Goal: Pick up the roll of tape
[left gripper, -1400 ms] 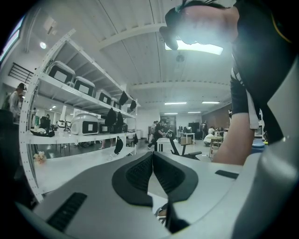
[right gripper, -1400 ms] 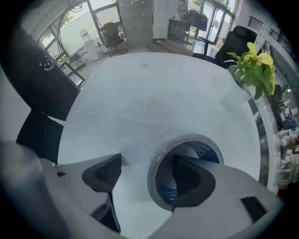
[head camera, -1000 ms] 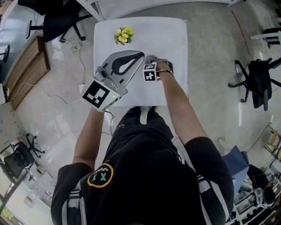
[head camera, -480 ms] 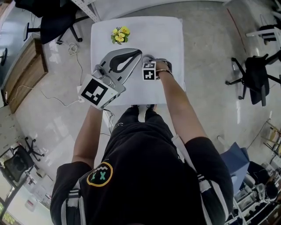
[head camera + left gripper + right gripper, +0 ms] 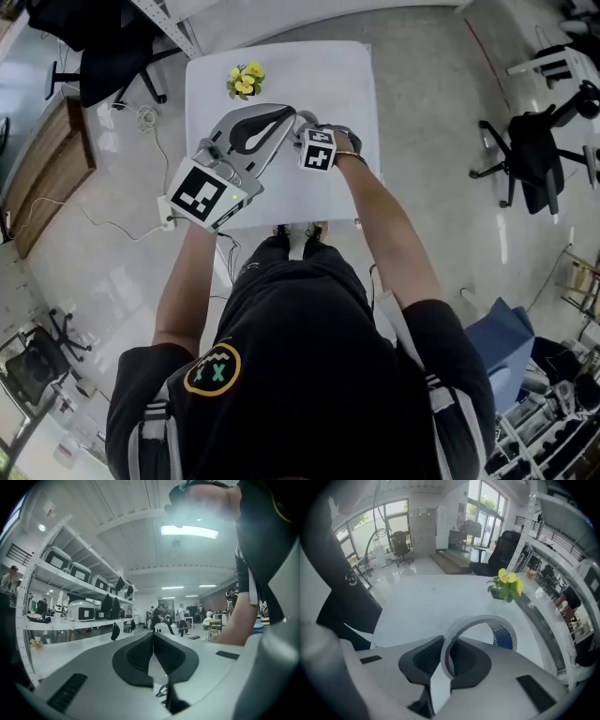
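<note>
**R gripper [image 5: 446,667] has the roll of tape [image 5: 502,638]**

Jaws just closed, pinching the roll's wall. Ring stands upright over the white table [image 5: 422,606], w/ yellow flowers [image 5: 506,585] beyond. L gripper [image 5: 153,641] clenched, nothing btwn its jaws.

The head view looks steeply down from above the person onto the white table [image 5: 328,84] and the floor [image 5: 441,141]. The left gripper [image 5: 153,637] view sits close behind its jaws and faces level, toward far shelves [image 5: 75,597]. The right gripper [image 5: 445,641] view tilts down at the table; it shares the yellow flowers [image 5: 506,585] with the head view
</note>
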`<act>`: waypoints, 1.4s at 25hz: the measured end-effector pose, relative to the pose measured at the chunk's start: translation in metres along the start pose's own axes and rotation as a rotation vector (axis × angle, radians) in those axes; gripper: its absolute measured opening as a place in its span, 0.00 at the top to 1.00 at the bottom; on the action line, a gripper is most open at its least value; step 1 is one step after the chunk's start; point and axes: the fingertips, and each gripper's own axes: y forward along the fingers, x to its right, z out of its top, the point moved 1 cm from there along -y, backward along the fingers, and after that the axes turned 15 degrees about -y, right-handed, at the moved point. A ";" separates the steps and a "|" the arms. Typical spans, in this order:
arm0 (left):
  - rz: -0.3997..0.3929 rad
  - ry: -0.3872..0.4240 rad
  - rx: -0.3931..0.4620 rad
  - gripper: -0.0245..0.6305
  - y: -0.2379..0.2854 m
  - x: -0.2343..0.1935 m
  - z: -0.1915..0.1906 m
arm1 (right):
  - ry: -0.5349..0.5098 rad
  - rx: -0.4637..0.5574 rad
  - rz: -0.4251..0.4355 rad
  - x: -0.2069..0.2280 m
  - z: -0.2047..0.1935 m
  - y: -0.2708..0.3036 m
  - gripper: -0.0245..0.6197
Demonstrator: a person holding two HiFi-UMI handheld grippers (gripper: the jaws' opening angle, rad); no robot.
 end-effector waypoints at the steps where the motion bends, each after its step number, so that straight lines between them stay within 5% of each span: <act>1: 0.001 0.001 0.001 0.93 -0.001 0.002 0.000 | 0.009 0.021 -0.028 0.003 0.005 -0.008 0.86; 19: 0.016 0.014 0.008 0.93 -0.029 0.021 0.007 | 0.194 0.525 -0.469 0.019 0.098 -0.217 0.86; 35: 0.003 0.024 0.030 0.93 -0.025 0.037 0.017 | 0.125 0.769 -0.710 0.013 0.137 -0.357 0.86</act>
